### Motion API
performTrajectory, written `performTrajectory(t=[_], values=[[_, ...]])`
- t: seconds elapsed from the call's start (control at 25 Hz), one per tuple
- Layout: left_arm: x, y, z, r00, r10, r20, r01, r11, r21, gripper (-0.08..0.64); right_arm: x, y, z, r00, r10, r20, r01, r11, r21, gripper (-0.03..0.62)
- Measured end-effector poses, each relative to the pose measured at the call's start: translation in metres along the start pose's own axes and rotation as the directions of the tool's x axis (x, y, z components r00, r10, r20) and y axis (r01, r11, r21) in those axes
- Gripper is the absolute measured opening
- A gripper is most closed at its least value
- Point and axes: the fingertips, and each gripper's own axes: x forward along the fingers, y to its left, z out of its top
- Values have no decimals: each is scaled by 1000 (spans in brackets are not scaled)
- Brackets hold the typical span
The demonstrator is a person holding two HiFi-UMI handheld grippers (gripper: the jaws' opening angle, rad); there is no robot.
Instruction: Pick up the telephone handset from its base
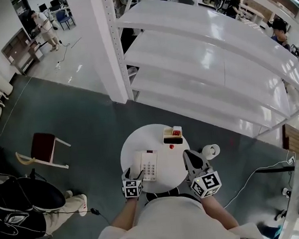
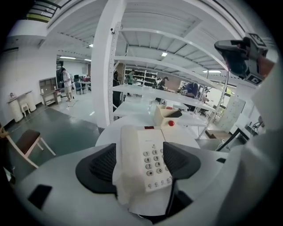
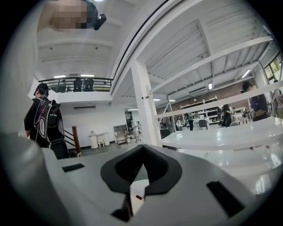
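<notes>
A round white table (image 1: 132, 144) was seen in the head view, with a white telephone (image 1: 148, 165) set on its near left part. The handset (image 2: 131, 152) was left lying in its cradle along the left side of the base (image 2: 155, 155), beside the keypad (image 2: 157, 165). The left gripper (image 1: 134, 173) was held at the telephone's near end with its jaws spread wide and released; the handset and the base's near end were seen between the pads, and no clamping on them could be made out. The right gripper (image 1: 192, 159) was held above the table's near right edge, its jaws clenched together on nothing. A small open box (image 1: 172, 135) was placed at the table's far side, with a red ball (image 1: 172, 146) just in front of it.
</notes>
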Motion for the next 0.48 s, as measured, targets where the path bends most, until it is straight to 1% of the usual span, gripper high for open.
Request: performTrajectory(t=[0.24, 0.48], values=[[21, 12, -8, 997, 12, -74, -14, 1000, -15, 318, -1, -8, -2, 1000, -29, -4, 29, 1000, 3, 9], [35, 13, -17, 992, -3, -127, 2, 1000, -10, 318, -8, -15, -4, 998, -64, -3, 65, 998, 3, 9]])
